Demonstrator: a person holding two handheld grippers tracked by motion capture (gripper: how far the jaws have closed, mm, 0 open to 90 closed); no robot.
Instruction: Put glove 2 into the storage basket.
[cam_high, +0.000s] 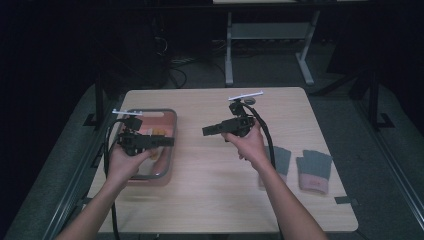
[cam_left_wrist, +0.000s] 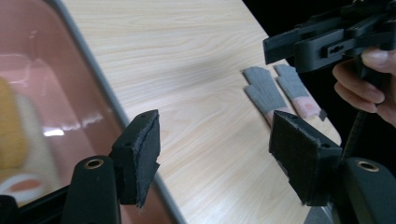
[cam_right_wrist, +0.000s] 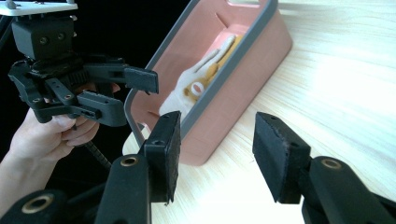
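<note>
Up high, the left gripper (cam_high: 167, 141) hangs over the pink plastic bin with a grey rim (cam_high: 174, 131), at the left of the light wooden table (cam_high: 210, 175). Two grey gloves with pink cuffs (cam_high: 302, 167) lie at the right.

Left gripper view: its jaws stand wide apart, empty.

Right gripper view: the right gripper (cam_right_wrist: 215, 142) is spread wide too, holding nothing, pointing at the bin with white and yellow cloth things (cam_right_wrist: 201, 84) inside.
</note>
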